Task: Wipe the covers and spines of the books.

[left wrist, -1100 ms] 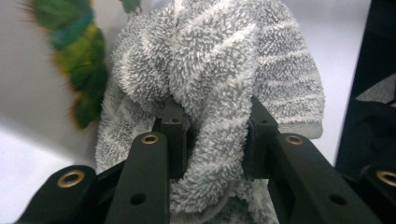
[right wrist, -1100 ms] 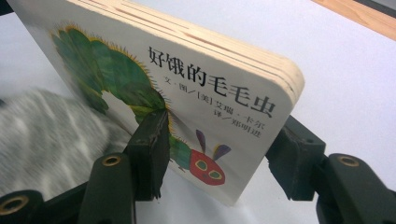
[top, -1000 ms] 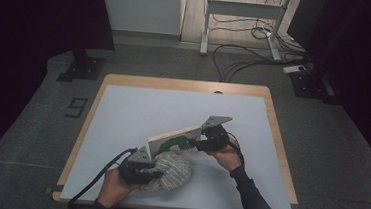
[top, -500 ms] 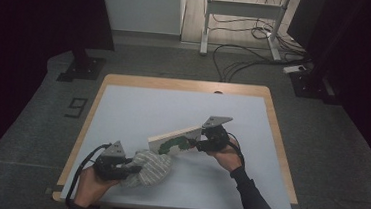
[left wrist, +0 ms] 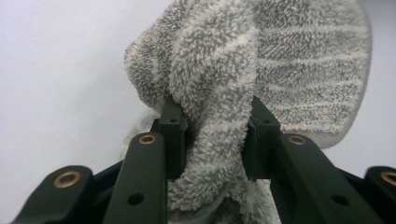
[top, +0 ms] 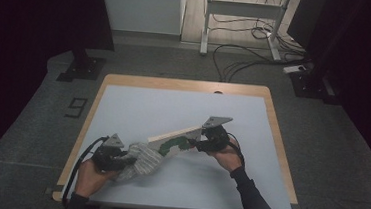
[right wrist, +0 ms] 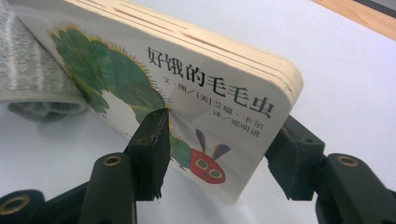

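- A grey striped terry towel (left wrist: 261, 93) is clamped between the jaws of the left gripper (top: 114, 158), with a thick fold of the pile bunched between the two black pads
- In the high view the towel (top: 141, 160) is seen lying on the white table top (top: 173, 108) near the near-left corner, just to the right of the left gripper and the hand behind it
- The towel's far-right edge is seen to run up against, and partly under, the lower left end of a thick board book (top: 175, 140)
- The book (right wrist: 187, 88) is gripped by the right gripper (top: 209, 141) at one corner, one jaw pressed on the cover beside the printed caterpillar and the other set against the back
- The book is held tilted, its left end low by the towel and its right end raised off the table, with the layered page edges turned to the far side
- A green caterpillar with a red head and a line of Chinese characters are shown on the cover
- The right hand (top: 227, 158) is placed right of the table's middle, well apart from the left hand (top: 90, 170)
- The wooden table rim (top: 272, 121) is seen around the white top
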Motion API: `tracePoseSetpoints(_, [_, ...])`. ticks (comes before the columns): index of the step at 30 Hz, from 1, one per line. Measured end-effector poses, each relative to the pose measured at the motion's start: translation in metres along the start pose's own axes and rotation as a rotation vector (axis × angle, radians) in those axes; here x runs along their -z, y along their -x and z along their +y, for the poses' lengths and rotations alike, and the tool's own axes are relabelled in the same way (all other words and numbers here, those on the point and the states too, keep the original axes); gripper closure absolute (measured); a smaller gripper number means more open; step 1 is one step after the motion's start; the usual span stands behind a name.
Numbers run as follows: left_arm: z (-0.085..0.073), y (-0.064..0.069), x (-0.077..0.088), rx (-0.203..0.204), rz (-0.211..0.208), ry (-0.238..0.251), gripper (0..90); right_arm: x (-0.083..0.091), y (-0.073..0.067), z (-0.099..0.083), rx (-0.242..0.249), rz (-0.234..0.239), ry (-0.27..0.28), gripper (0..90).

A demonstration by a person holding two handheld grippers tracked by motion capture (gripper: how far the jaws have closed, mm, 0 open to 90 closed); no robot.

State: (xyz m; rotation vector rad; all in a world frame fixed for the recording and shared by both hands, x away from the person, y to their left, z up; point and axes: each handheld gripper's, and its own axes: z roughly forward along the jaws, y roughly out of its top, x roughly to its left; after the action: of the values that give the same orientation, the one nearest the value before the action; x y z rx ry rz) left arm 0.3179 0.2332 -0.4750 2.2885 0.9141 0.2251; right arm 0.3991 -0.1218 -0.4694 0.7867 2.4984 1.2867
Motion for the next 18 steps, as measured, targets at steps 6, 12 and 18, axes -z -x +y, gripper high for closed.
tracePoseSetpoints(6, [0.007, 0.001, -0.018, -0.022, 0.005, -0.04, 65.7, 0.0, 0.0, -0.001, -0.001, -0.003, 0.004, 41.9])
tracePoseSetpoints(12, [0.005, 0.0, -0.027, -0.014, -0.01, -0.029, 65.6, 0.0, -0.001, -0.001, 0.0, -0.006, 0.005, 41.7])
tracePoseSetpoints(18, [0.006, -0.002, -0.024, -0.027, -0.025, 0.004, 66.0, 0.0, -0.002, -0.001, 0.0, -0.011, 0.008, 41.5])
